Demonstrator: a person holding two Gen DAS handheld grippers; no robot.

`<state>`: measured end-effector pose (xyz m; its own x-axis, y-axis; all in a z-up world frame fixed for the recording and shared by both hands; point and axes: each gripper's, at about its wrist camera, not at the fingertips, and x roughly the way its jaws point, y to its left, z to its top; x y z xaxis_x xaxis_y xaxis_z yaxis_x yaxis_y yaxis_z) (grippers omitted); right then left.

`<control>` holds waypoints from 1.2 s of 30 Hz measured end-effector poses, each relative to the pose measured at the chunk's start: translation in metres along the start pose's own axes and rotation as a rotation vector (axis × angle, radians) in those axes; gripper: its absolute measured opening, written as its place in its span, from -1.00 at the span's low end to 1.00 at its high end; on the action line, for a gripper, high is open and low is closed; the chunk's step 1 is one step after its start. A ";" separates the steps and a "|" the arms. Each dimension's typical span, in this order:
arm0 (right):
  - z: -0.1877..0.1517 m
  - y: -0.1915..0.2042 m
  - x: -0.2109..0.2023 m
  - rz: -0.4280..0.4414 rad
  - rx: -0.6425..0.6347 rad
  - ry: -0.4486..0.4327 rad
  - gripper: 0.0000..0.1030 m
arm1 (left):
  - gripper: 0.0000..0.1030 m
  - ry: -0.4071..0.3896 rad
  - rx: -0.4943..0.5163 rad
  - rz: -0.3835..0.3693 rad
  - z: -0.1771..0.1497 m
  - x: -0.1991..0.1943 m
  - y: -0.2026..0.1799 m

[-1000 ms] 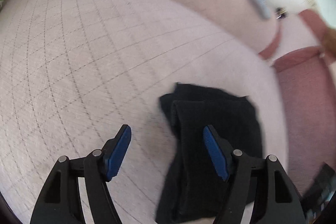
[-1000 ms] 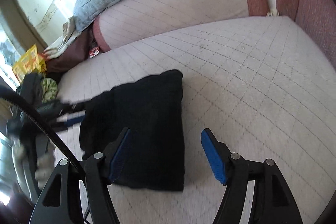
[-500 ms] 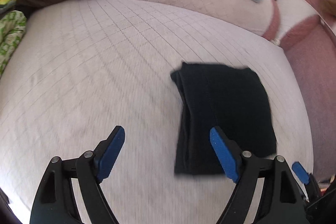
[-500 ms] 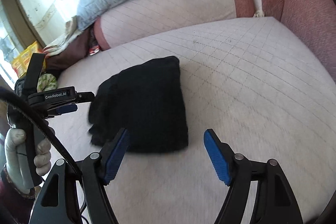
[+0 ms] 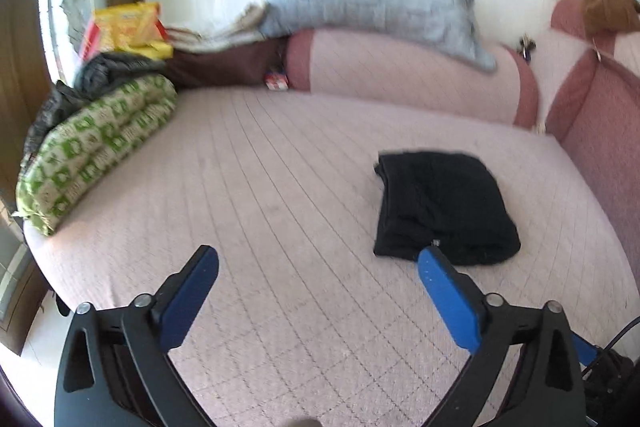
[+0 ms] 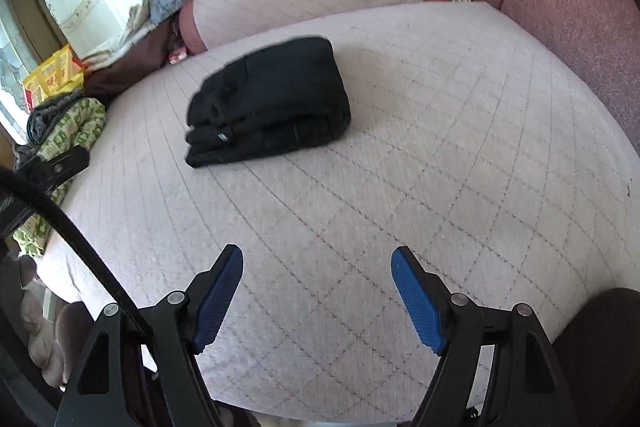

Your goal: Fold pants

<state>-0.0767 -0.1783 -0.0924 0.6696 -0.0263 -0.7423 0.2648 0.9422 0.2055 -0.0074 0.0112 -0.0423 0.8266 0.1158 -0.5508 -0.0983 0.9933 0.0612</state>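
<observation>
The black pants lie folded in a compact bundle on the pink quilted bed, far from both grippers. The left gripper and the right gripper are both wide and empty; neither is clearly nearer.
</observation>
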 end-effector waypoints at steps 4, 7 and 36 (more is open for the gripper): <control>0.005 0.016 -0.007 -0.010 -0.062 -0.024 0.60 | 0.99 0.028 -0.040 -0.025 0.006 0.002 0.005; 0.008 0.027 -0.005 -0.011 -0.098 -0.018 0.60 | 1.00 0.083 -0.037 -0.032 -0.001 0.006 0.004; 0.002 0.021 0.030 -0.081 -0.110 0.083 0.66 | 0.99 0.291 0.090 -0.104 -0.038 0.045 -0.033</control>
<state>-0.0493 -0.1603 -0.1091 0.5887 -0.0800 -0.8044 0.2346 0.9692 0.0753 0.0114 -0.0166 -0.1008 0.6354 0.0207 -0.7719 0.0386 0.9975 0.0586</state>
